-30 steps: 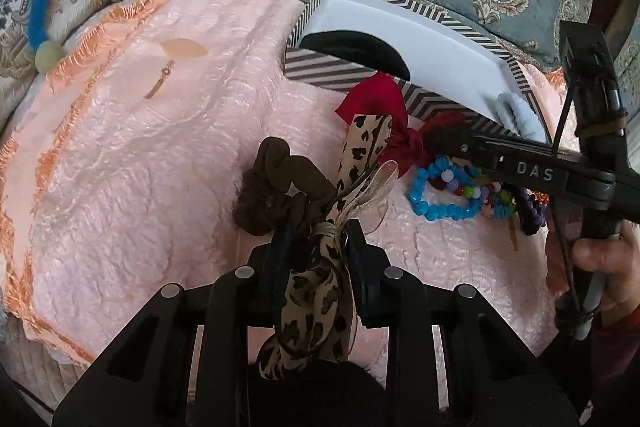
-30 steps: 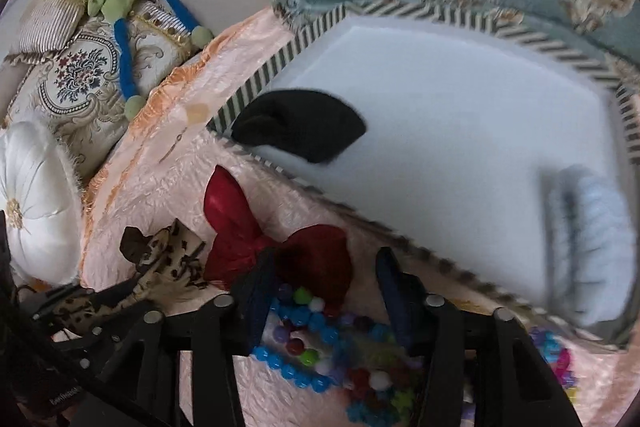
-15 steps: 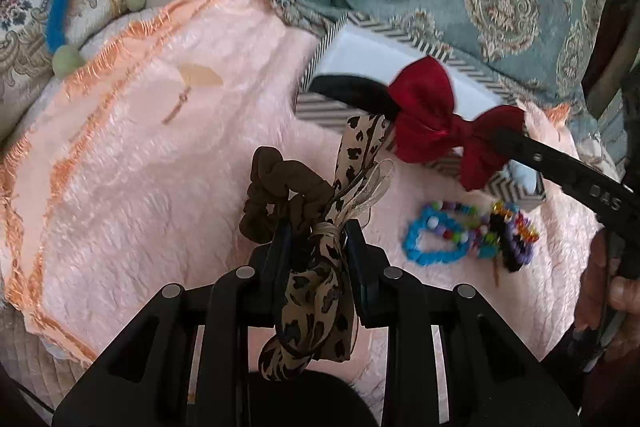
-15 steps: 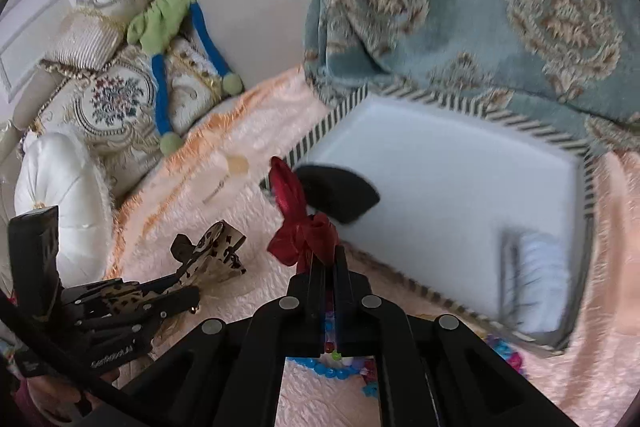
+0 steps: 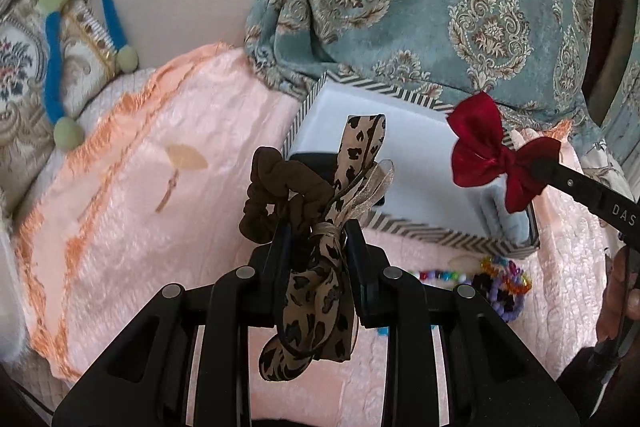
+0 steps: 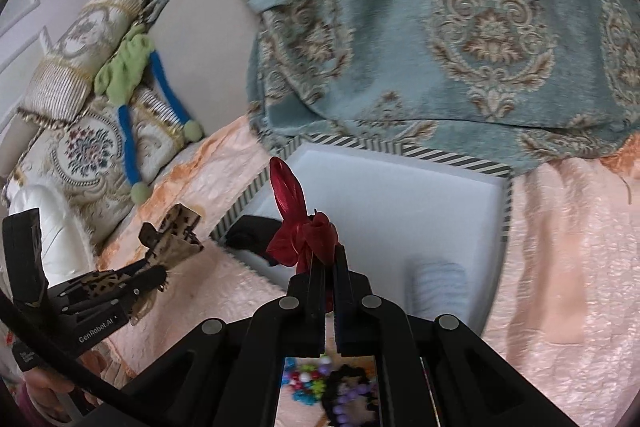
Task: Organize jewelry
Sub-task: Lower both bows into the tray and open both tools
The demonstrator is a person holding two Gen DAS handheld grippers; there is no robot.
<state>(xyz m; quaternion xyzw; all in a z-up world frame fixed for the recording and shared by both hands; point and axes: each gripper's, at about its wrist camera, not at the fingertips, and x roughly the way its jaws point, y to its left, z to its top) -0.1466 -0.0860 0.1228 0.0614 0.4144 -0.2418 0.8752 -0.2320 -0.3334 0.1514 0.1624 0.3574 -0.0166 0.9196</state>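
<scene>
Here the right claw [image 6: 327, 259] pinches the red bow [image 6: 298, 223] above the striped box's rim [image 6: 236, 211], left claw [image 5: 316, 239] clamping the leopard ribbon [image 5: 320, 291].

The left gripper [image 5: 316, 227] points steeply downward, its jaws clamped on a leopard-print bow [image 5: 320, 291]. The right gripper [image 6: 326, 255] tilts down too, jaws pinched shut on a red bow [image 6: 300, 227].

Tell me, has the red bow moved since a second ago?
Yes. The red bow rose off the pink bedspread, lifted by the right tool, now over the striped box.
</scene>
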